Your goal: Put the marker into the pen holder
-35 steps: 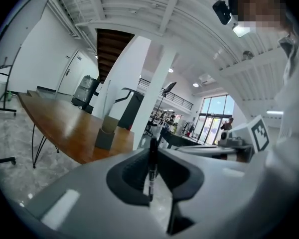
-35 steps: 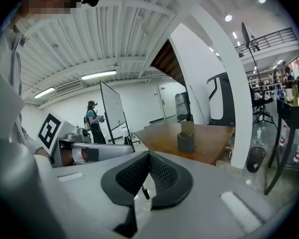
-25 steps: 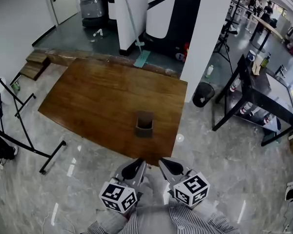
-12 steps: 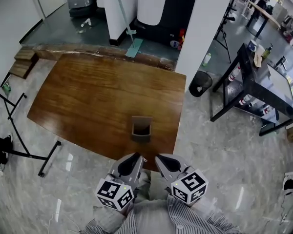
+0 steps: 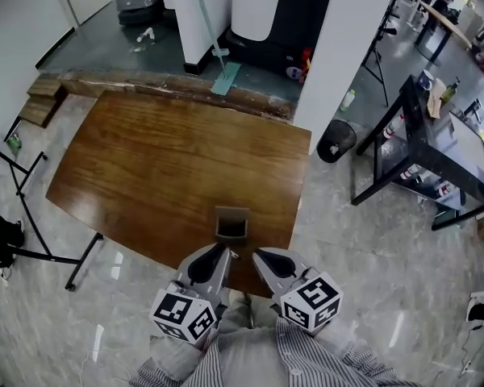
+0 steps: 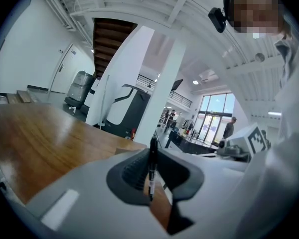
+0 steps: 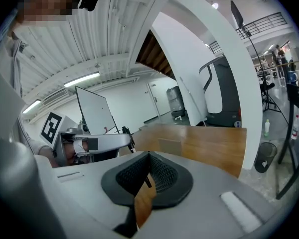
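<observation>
Left tongs: clamped on the marker, which stands upright between the pads.
Pen holder: open-topped, near the tabletop's close edge, just ahead at 1 o'clock from the left tongs.
Right tongs: pads together, holding nothing, at 5 o'clock from the holder.
Risk: the marker could catch the holder's rim, then twist loose or push the holder over.

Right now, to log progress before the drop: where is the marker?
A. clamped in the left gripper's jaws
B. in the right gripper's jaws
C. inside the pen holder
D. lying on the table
A: the left gripper view shows the marker upright between the jaws of the left gripper, short of the pen holder.
</observation>
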{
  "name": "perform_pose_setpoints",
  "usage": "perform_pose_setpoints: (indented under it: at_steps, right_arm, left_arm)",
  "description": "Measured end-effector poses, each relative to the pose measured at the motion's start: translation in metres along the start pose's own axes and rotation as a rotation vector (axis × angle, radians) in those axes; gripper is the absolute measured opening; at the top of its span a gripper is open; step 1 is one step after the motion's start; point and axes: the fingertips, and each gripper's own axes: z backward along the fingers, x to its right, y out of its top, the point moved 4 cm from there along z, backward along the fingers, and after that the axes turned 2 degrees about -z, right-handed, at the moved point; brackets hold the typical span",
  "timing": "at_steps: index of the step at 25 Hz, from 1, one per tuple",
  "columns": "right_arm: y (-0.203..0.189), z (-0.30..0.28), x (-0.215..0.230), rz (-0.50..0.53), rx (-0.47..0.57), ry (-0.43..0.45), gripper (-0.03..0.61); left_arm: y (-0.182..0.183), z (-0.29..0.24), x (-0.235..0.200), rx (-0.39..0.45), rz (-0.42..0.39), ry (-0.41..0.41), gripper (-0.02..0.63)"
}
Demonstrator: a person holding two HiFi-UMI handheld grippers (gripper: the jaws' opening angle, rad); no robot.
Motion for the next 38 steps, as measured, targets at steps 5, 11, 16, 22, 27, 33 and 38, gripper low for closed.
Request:
perform_pose_setpoints:
  at_steps: [5, 11, 16, 22, 27, 33, 38]
  right_arm:
    - [0.012, -0.010, 0.016, 0.004, -0.004, 0.011, 0.000]
    - [0.020, -0.022, 0.031, 0.004, -0.019, 0.020, 0.000]
    - [0.008, -0.032, 0.041, -0.026, -0.054, 0.016, 0.000]
    - [-0.006, -0.043, 0.048, -0.071, -0.086, 0.026, 0.000]
    - [-0.018, -0.048, 0.047, -0.094, -0.108, 0.034, 0.000]
    - [-0.036, -0.044, 0.049, -0.129, -0.138, 0.028, 0.000]
    - [-0.048, -0.041, 0.049, -0.147, -0.160, 0.035, 0.000]
  left_arm:
    - [0.015, -0.018, -0.011, 0.015, -0.001, 0.018, 0.044]
    - [0.024, -0.040, -0.024, 0.021, -0.007, 0.031, 0.045]
    - [0.013, -0.057, -0.037, -0.017, -0.013, 0.036, 0.046]
    - [-0.005, -0.069, -0.046, -0.042, -0.004, 0.059, 0.044]
    - [-0.022, -0.069, -0.050, -0.055, 0.005, 0.069, 0.046]
    - [-0.047, -0.073, -0.047, -0.103, 0.020, 0.080, 0.046]
    - [-0.060, -0.078, -0.045, -0.134, 0.016, 0.087, 0.047]
